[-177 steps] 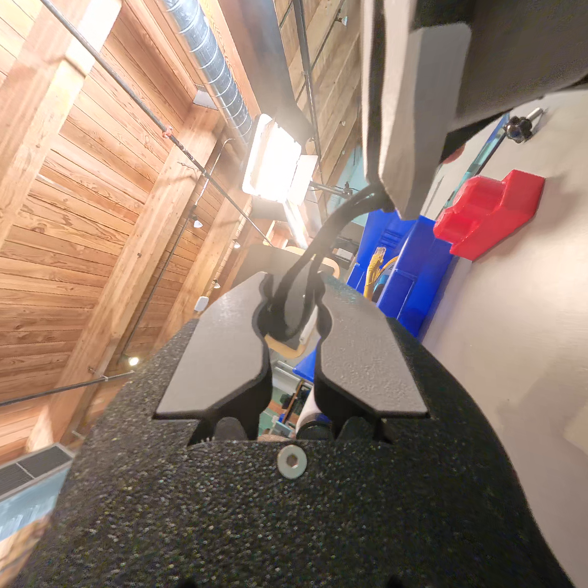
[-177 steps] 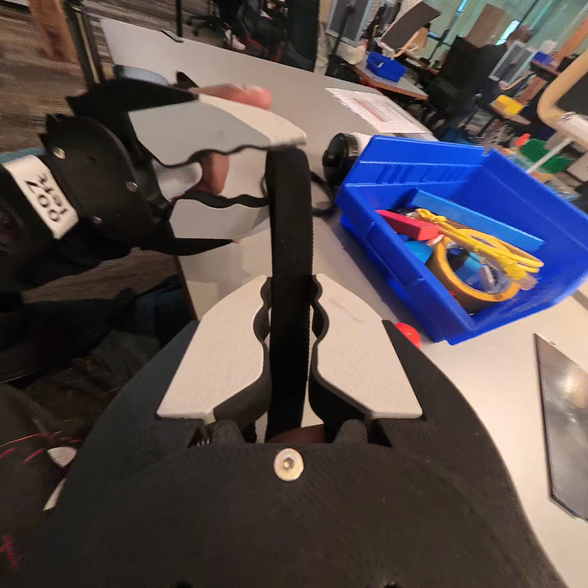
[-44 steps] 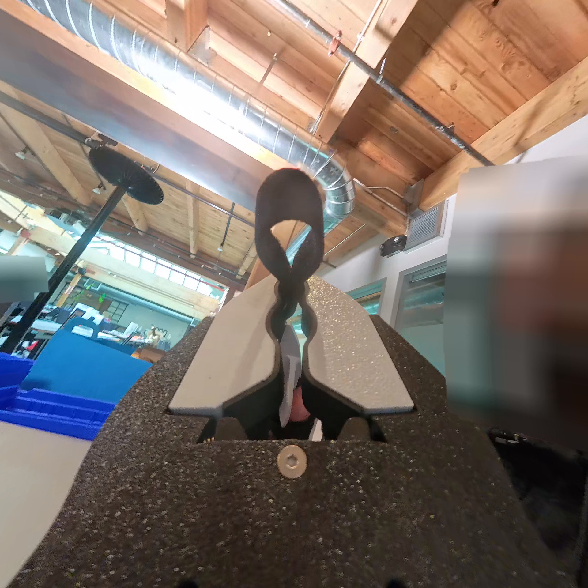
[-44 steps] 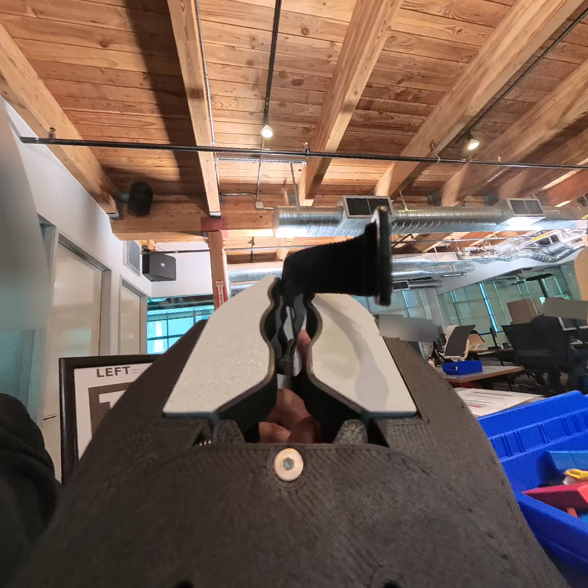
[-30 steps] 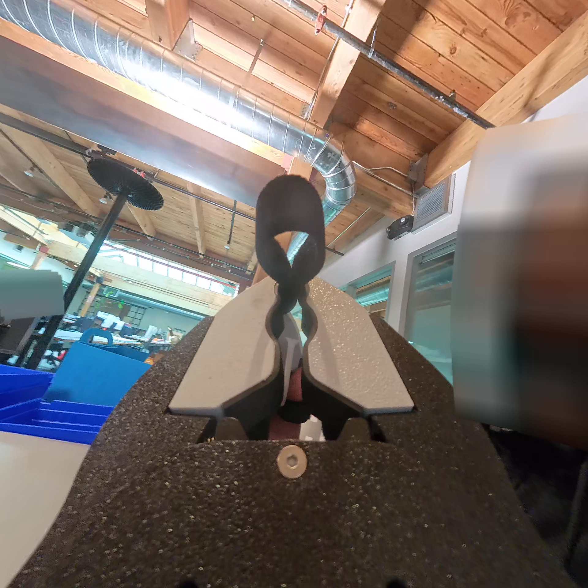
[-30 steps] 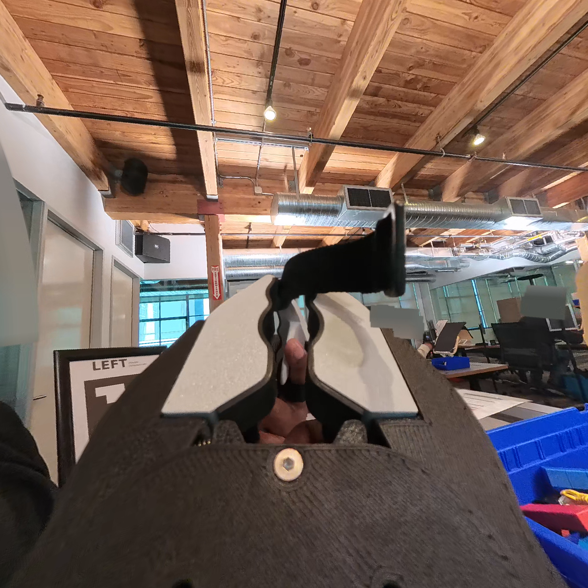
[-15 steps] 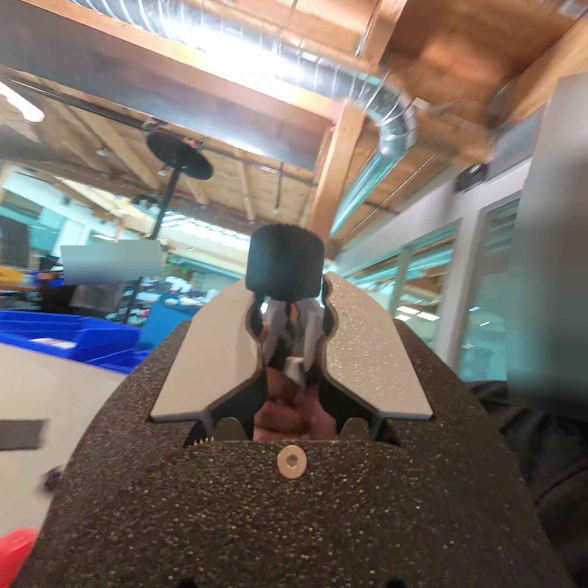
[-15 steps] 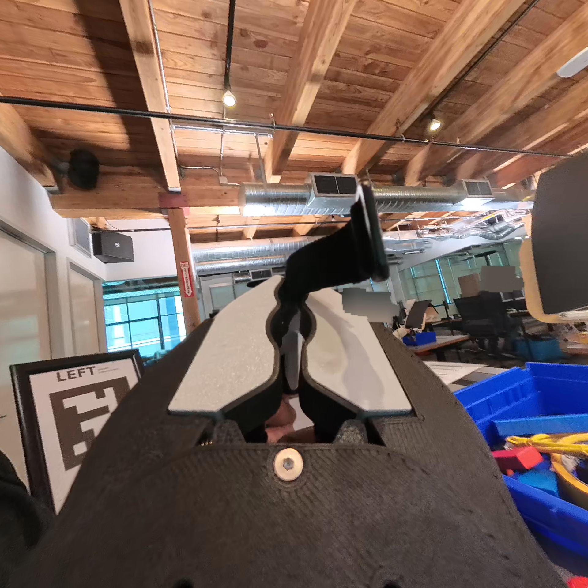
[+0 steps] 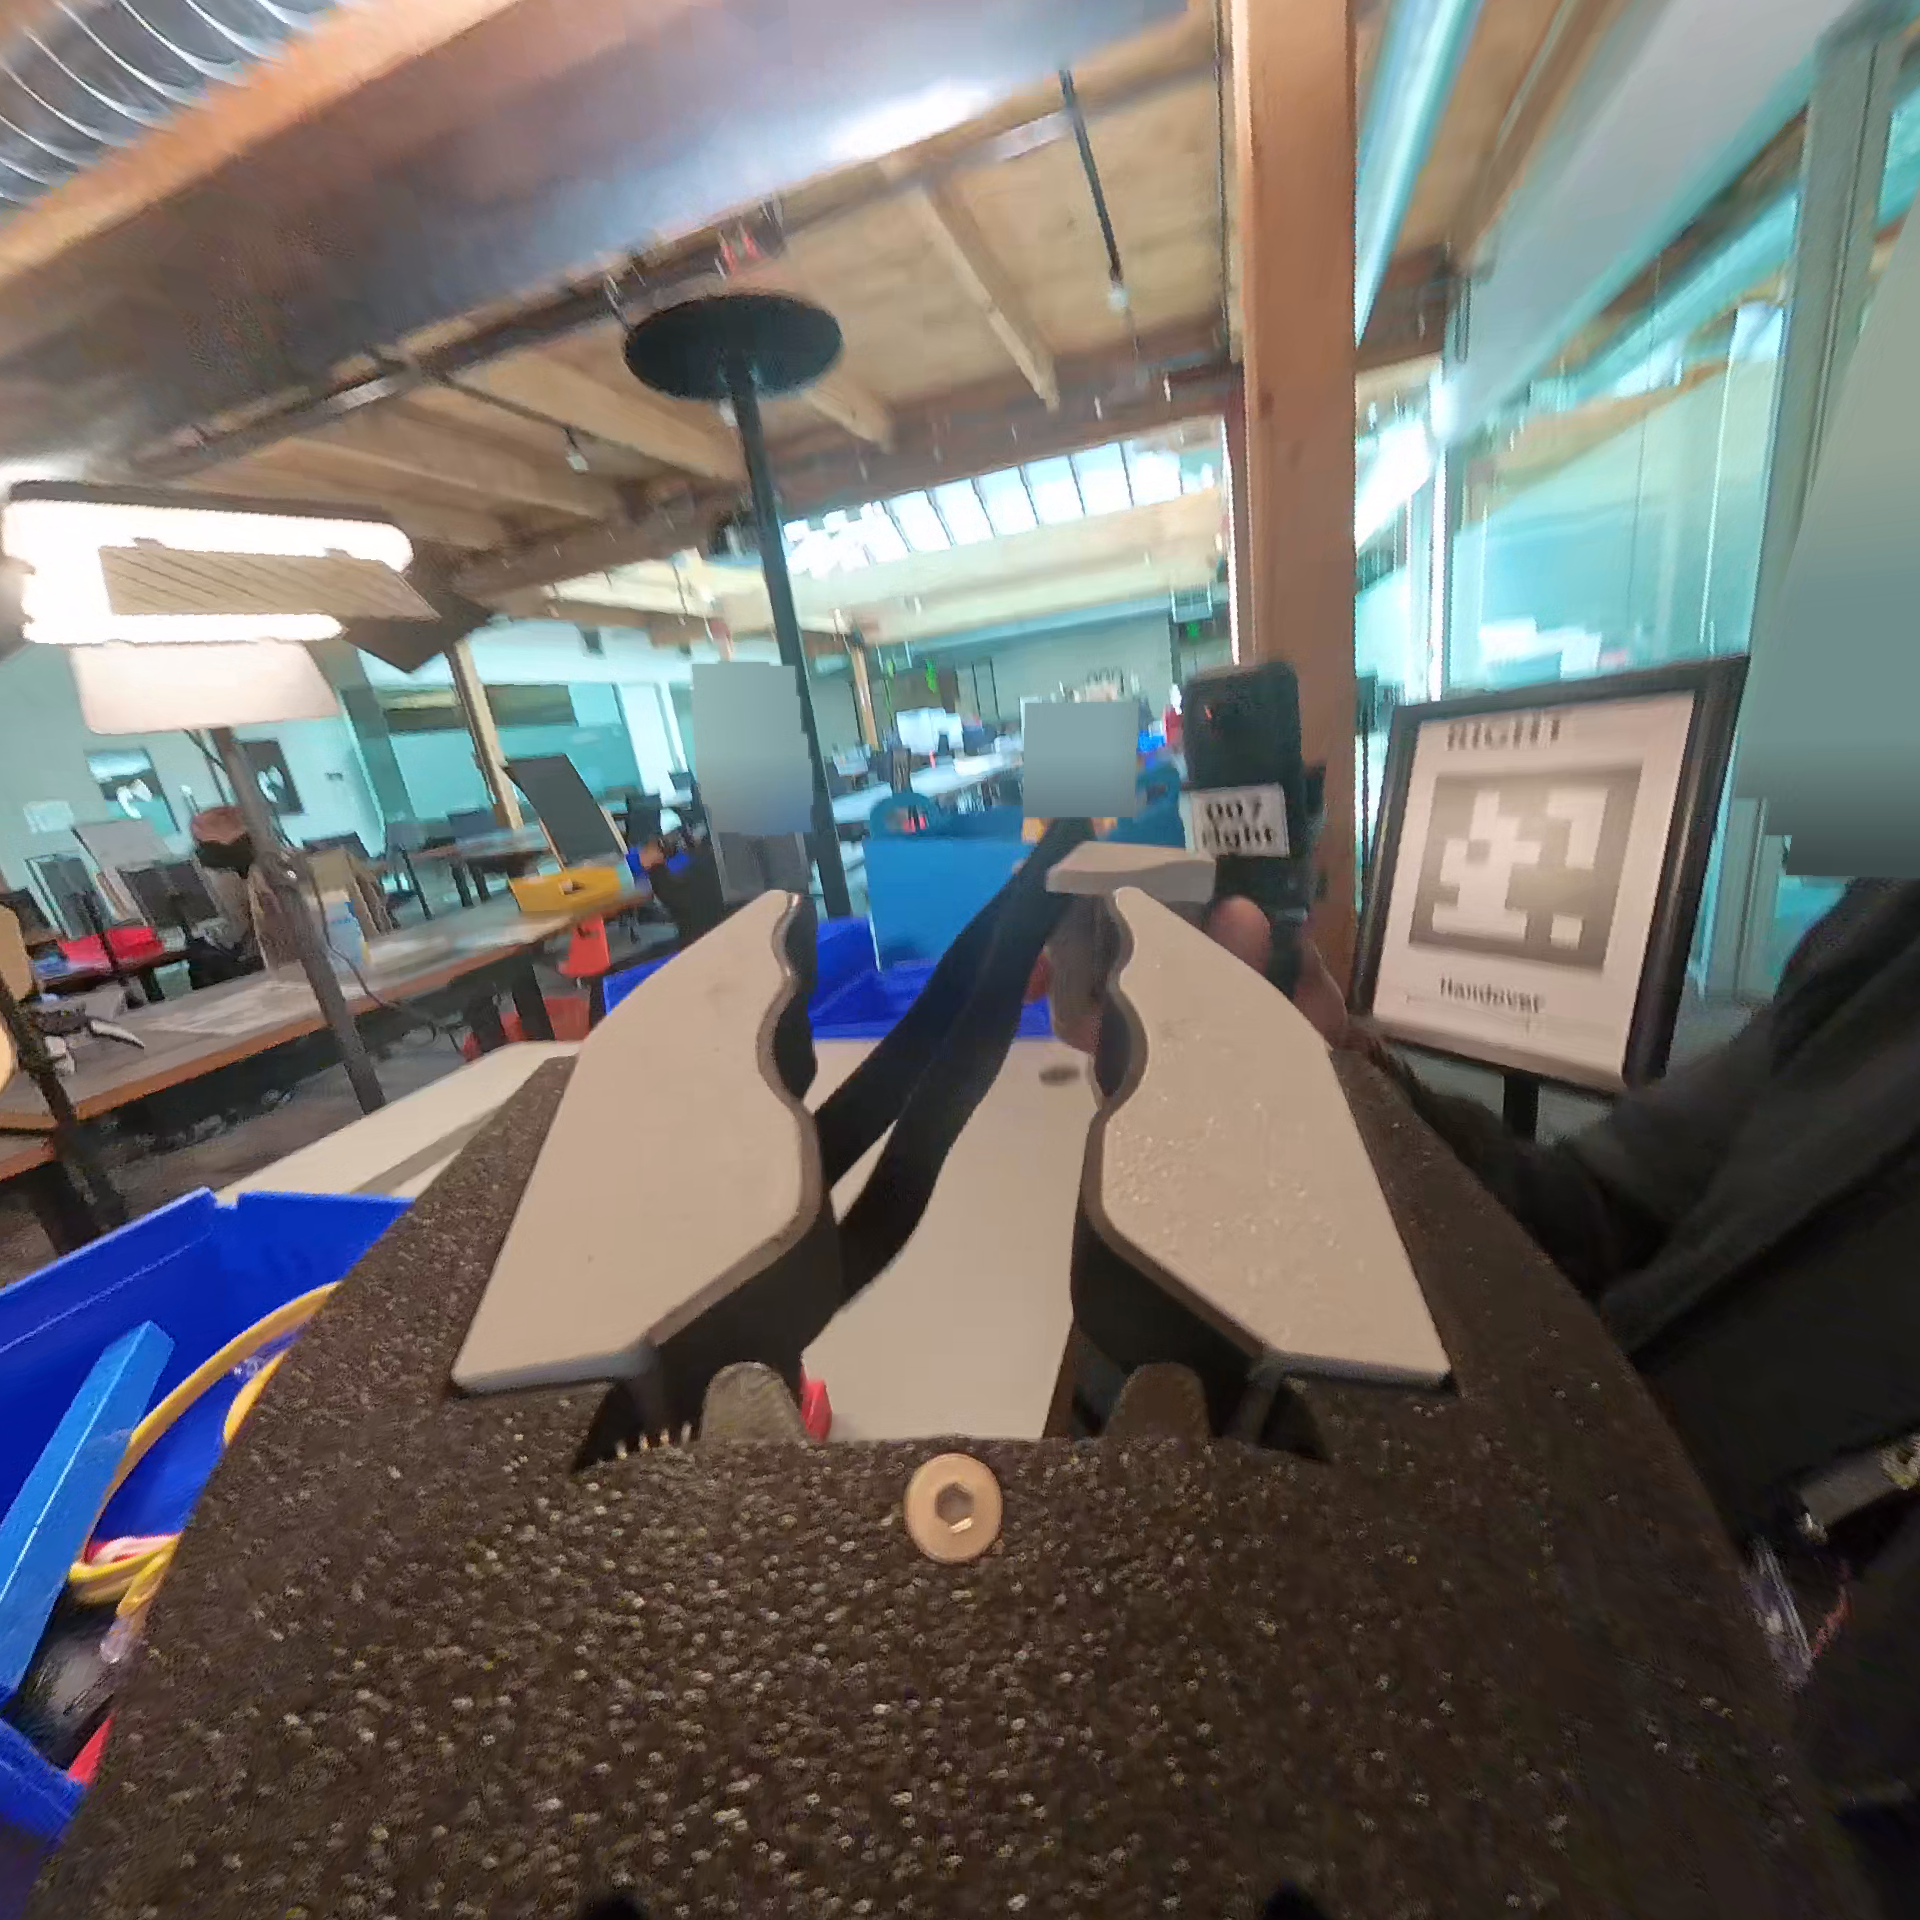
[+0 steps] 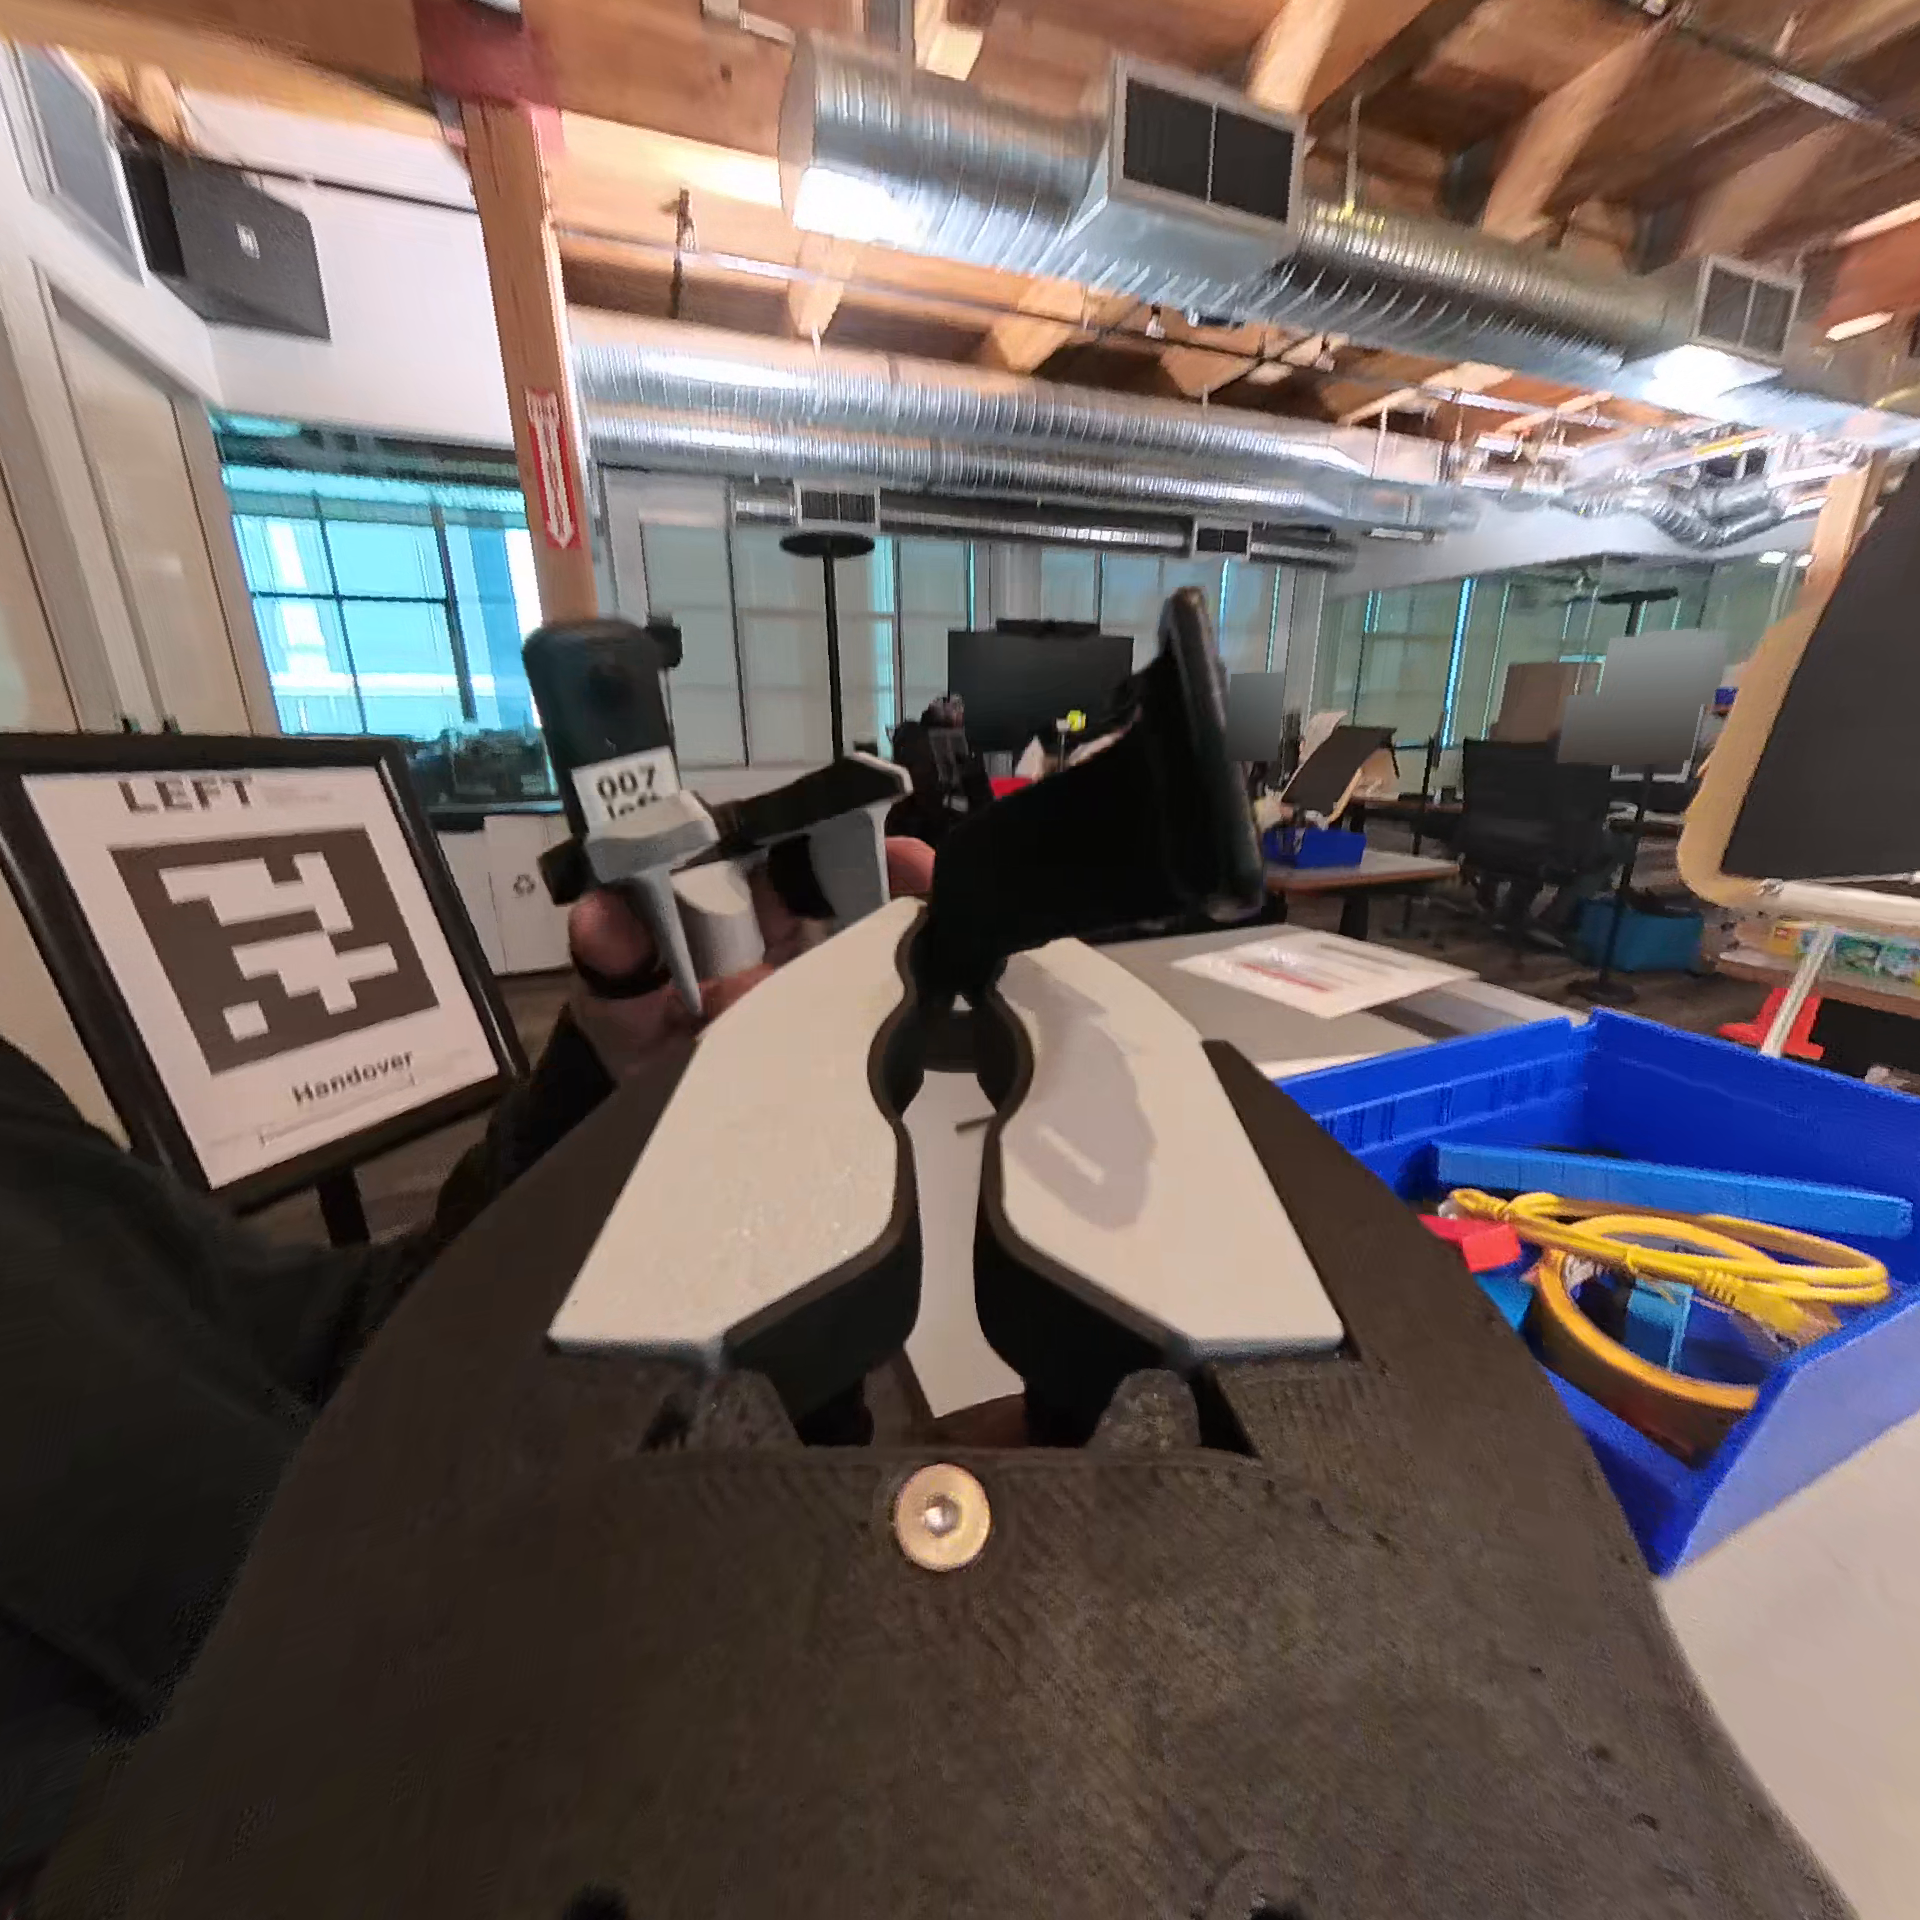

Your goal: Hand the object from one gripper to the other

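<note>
1. While the left hand-held gripper [image 9: 951, 997] stands with its jaws apart, a black strap [image 9: 940, 1081] runs loose through the gap between its fingers, gripped by neither.
2. Pinched at the fingertips, the strap [image 10: 1091, 842] is clamped in the right hand-held gripper [image 10: 951, 971] and rises above it toward a stiff black end piece.
3. Beside the two tools on the grey desk [image 10: 1766, 1714] sits a blue bin [image 10: 1714, 1101] holding a yellow cable [image 10: 1673, 1262].
4. Framed marker signs [image 10: 260, 961] stand behind, at the desk's edge.
</note>
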